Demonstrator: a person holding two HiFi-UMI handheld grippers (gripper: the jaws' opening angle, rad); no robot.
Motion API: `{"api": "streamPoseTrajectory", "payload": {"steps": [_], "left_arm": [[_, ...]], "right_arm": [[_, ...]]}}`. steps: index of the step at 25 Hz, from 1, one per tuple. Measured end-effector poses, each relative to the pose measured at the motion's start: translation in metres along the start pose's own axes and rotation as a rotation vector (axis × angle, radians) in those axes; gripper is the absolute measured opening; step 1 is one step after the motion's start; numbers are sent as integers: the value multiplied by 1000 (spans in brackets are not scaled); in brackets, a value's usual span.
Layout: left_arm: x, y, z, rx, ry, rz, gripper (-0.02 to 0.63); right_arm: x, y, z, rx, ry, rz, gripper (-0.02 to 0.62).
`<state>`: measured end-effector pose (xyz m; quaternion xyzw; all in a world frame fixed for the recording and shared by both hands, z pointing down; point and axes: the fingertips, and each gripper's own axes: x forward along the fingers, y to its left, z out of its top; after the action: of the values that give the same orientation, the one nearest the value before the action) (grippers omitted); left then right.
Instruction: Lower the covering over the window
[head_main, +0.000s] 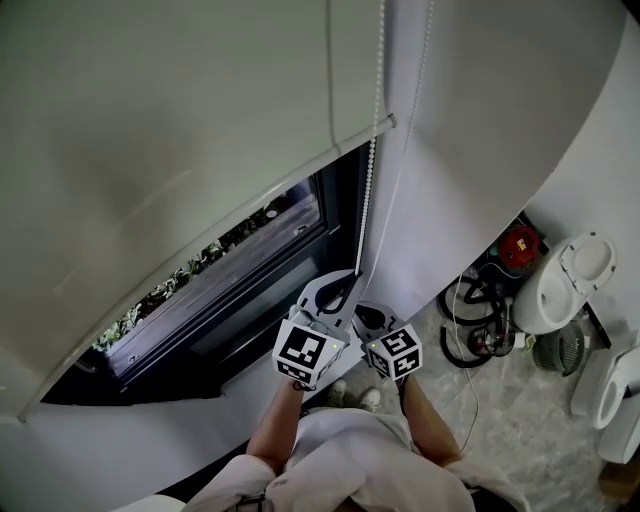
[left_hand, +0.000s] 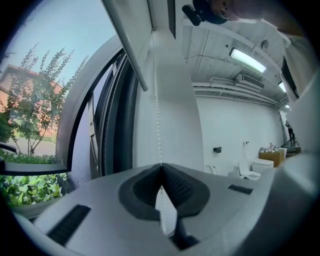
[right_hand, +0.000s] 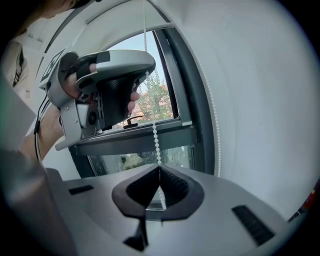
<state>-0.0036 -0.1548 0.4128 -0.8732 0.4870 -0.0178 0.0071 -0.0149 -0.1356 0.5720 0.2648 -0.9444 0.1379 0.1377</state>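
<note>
An off-white roller blind (head_main: 170, 130) covers most of the window (head_main: 235, 285); a strip of dark-framed glass shows below its bottom rail (head_main: 215, 232). A white bead chain (head_main: 371, 165) hangs down the window's right side. My left gripper (head_main: 340, 287) is shut on the bead chain (left_hand: 157, 115), which runs up from between its closed jaws (left_hand: 161, 167). Just below it, my right gripper (head_main: 371, 318) is shut on the same strand (right_hand: 156, 140), pinched where the jaws meet (right_hand: 159, 169). The left gripper (right_hand: 107, 82) sits directly above in the right gripper view. A second strand (right_hand: 212, 110) hangs free against the wall.
The white wall (head_main: 470, 120) stands right of the window. On the floor at right lie a white appliance (head_main: 562, 283), a red object (head_main: 520, 243) and coiled cables (head_main: 470, 325). Green plants (left_hand: 25, 185) grow outside the glass.
</note>
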Motion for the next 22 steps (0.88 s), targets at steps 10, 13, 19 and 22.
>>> {"api": "streamPoseTrajectory", "payload": {"steps": [10, 13, 19, 22], "left_arm": [[-6, 0, -47, -25, 16, 5, 14], [-5, 2, -56, -22, 33, 11, 14], [-8, 2, -65, -23, 72, 19, 14], [-10, 3, -79, -22, 98, 26, 14]], "right_arm": [[18, -3, -45, 16, 55, -5, -3], [21, -5, -50, 21, 67, -7, -3], [21, -5, -58, 36, 105, -9, -3], [23, -3, -70, 42, 134, -8, -3]]}}
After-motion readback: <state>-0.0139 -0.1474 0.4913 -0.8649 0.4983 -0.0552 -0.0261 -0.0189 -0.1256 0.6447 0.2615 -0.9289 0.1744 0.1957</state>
